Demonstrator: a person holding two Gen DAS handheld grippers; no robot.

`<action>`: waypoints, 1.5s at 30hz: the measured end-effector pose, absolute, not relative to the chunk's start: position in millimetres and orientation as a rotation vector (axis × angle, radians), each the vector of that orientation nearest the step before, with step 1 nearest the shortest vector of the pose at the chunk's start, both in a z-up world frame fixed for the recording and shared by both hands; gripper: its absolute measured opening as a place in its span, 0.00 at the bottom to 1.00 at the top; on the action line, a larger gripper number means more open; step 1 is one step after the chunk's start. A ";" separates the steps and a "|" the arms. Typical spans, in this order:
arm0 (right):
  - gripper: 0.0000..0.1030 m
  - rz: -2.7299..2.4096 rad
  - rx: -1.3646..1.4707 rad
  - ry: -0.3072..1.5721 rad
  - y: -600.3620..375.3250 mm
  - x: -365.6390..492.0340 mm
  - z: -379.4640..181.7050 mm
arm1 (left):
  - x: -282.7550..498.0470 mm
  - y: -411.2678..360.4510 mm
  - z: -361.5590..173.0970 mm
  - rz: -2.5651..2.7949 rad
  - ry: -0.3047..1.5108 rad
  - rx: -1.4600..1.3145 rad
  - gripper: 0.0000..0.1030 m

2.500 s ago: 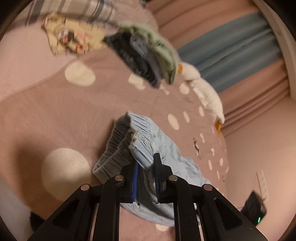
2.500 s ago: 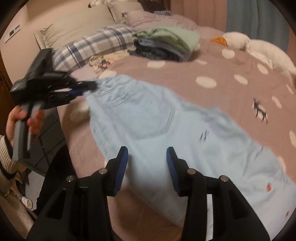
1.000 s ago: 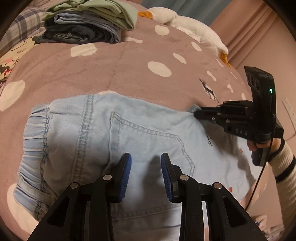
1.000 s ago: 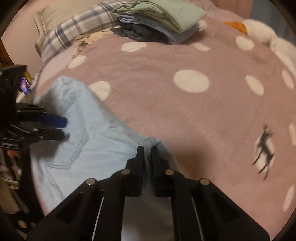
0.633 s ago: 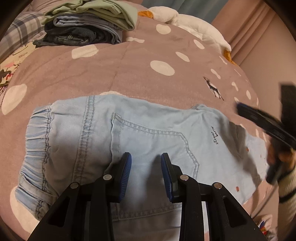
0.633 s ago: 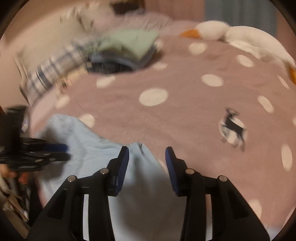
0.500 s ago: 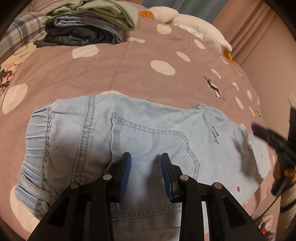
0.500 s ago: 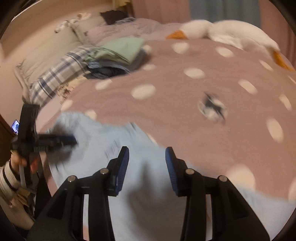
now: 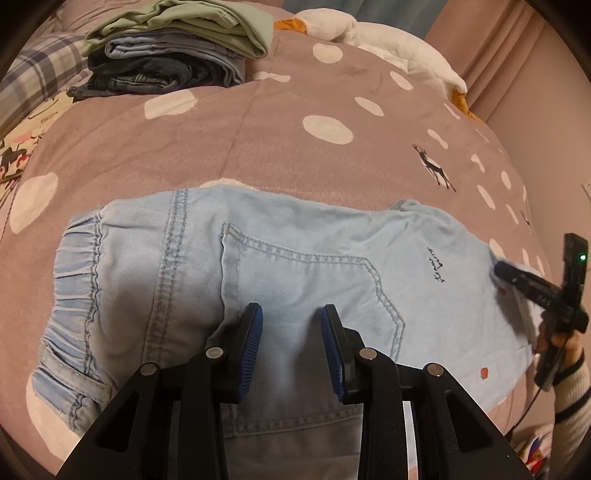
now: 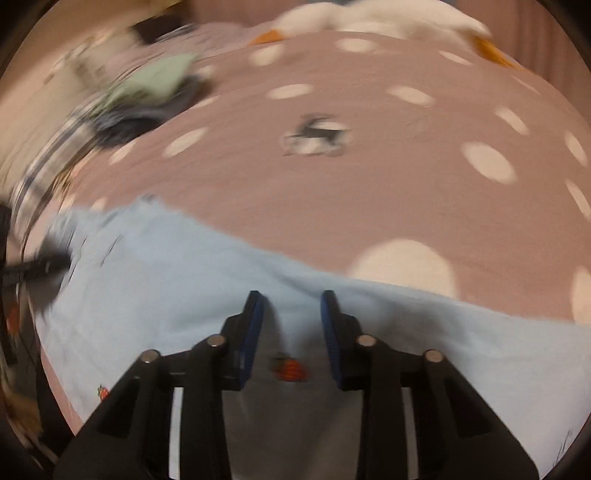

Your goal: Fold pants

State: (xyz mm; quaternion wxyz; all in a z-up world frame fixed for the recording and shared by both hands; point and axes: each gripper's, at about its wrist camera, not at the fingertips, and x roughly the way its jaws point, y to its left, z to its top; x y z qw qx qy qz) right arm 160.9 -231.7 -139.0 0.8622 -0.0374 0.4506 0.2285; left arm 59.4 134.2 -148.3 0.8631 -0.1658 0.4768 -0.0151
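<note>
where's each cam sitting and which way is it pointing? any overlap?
Left wrist: on the left gripper, above the pants at the waist end, facing the clothes stack; own open jaws show, with the right gripper and hand at right.
Right wrist: on the right gripper, above the leg end, facing across the blanket; own open jaws show; blurred.
Shared: pants, blanket, stack, goose toy.

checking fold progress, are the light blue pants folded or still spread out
Spread out: the pants lie flat along the bedspread, waistband to leg; no cross fold shows.
</note>
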 end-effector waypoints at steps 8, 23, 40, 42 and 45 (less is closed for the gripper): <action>0.31 0.500 -0.301 0.861 -228.2 55.9 -153.6 | 62.7 130.1 -148.7 -0.026 1.008 -0.337 0.38; 0.31 -0.052 0.102 0.838 -454.5 13.7 -119.1 | 57.6 95.7 -130.9 -0.062 1.027 -0.273 0.38; 0.28 -0.007 0.648 0.736 -506.3 44.0 -166.3 | 76.8 -1.7 -121.8 -0.193 1.084 -0.140 0.45; 0.20 0.005 0.680 0.713 -508.5 47.8 -168.7 | 79.5 -8.6 -122.6 -0.193 1.091 -0.129 0.45; 0.06 0.000 0.641 0.675 -507.8 45.3 -160.7 | 82.0 -18.0 -124.3 -0.192 1.102 -0.113 0.45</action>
